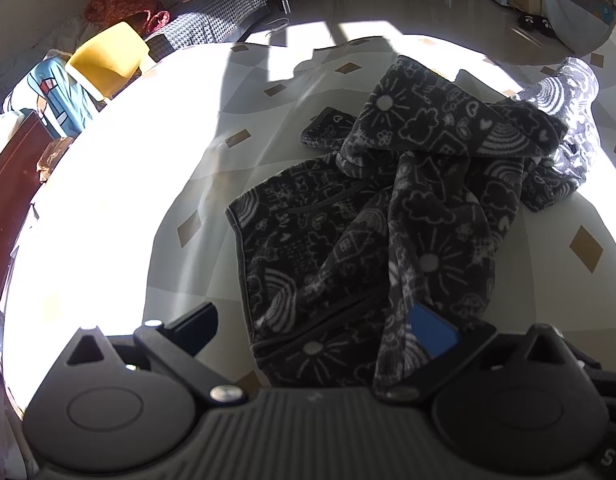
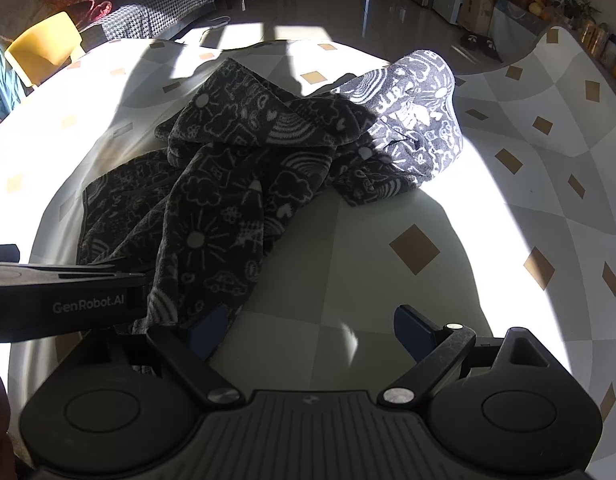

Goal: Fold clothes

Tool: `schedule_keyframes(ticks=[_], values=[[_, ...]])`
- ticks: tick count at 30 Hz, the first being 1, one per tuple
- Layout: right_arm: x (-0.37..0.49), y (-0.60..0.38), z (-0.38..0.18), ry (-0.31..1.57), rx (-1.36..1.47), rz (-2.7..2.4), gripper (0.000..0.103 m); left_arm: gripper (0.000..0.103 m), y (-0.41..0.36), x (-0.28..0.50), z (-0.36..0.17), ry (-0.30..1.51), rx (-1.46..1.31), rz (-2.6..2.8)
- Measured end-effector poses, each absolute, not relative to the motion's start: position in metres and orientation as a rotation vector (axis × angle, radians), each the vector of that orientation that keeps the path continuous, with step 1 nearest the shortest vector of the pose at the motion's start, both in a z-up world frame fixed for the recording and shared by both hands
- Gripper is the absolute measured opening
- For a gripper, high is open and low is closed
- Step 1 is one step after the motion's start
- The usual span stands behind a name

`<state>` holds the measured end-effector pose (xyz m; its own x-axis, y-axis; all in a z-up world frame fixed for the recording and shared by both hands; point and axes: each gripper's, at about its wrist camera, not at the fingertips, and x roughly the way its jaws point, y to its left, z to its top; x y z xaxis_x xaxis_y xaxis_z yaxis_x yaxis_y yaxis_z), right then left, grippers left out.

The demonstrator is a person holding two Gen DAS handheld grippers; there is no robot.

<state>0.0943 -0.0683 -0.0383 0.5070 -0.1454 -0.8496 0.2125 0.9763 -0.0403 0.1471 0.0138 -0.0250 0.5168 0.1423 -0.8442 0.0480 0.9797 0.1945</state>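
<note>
While the crumpled garment [image 1: 388, 208] lies heaped mid-surface [image 1: 179, 184], both claws, left [image 1: 328, 332] and right [image 2: 312, 332], gape wide and hold nothing, so each should probably pinch a near hem corner and spread it flat first.

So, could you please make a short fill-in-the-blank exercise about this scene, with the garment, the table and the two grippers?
1. The dark garment lies in a crumpled ____ on the table, not yet folded.
2. The tablecloth is pale with brown ____-shaped marks.
3. The right gripper has its jaws ____, with only bare tablecloth between them.
4. Beyond the table's far left edge stands a ____ chair.

Missing words: heap; diamond; open; yellow
</note>
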Motion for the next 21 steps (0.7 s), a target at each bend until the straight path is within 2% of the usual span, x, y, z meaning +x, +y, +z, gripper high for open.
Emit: schedule_keyframes(ticks=[21], values=[[0.0908,-0.0731,-0.0384,0.980,0.044,-0.249,0.090,0.103,0.0096,0.1487,-0.0298,1.018,0.226,0.064]])
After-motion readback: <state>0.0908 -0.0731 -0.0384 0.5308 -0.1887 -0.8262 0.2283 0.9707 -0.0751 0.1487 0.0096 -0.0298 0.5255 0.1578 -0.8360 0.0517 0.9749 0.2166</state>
